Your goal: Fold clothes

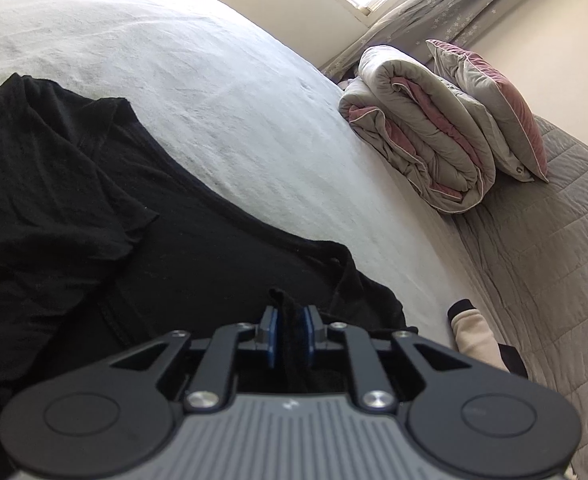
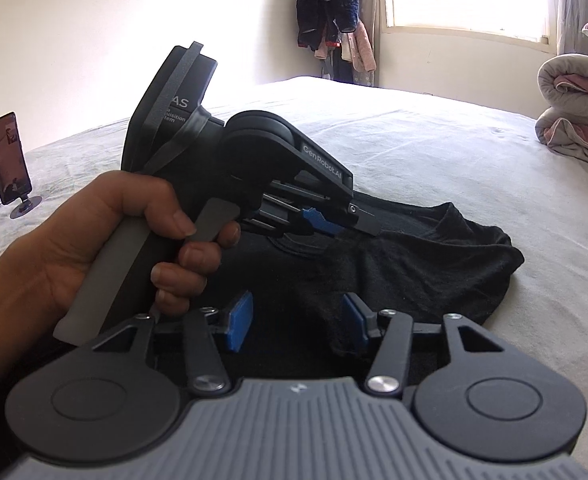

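So my left hand-held gripper is clamped down on a bunched-up ridge of the black t-shirt, blue pads pinched tight with fabric sticking up between them. From the right wrist view you can see my left hand squeezing the trigger, and the tip of that gripper sits right at the shirt near what looks like the neckline. My right hand-held gripper is a different story: jaws spread wide, nothing between the pads, hanging just over the near edge of the shirt without gripping it.

The shirt itself is lying on the white sheet of the bed, mostly flat, but one sleeve side is flopped over onto the body and the far edge is rumpled. So it's partly doubled over, definitely not a tidy folded packet.

My read: I'm mid-fold, with one side pinned and the other hand lining up for a grab. Next bit probably needs the right one to close on a matching edge or corner so both sides lift evenly. Thin jersey sags and slides if you only hold one point.

Further out there's a rolled grey-and-pink duvet with a pillow at the far side, and a phone on a stand off to my left.
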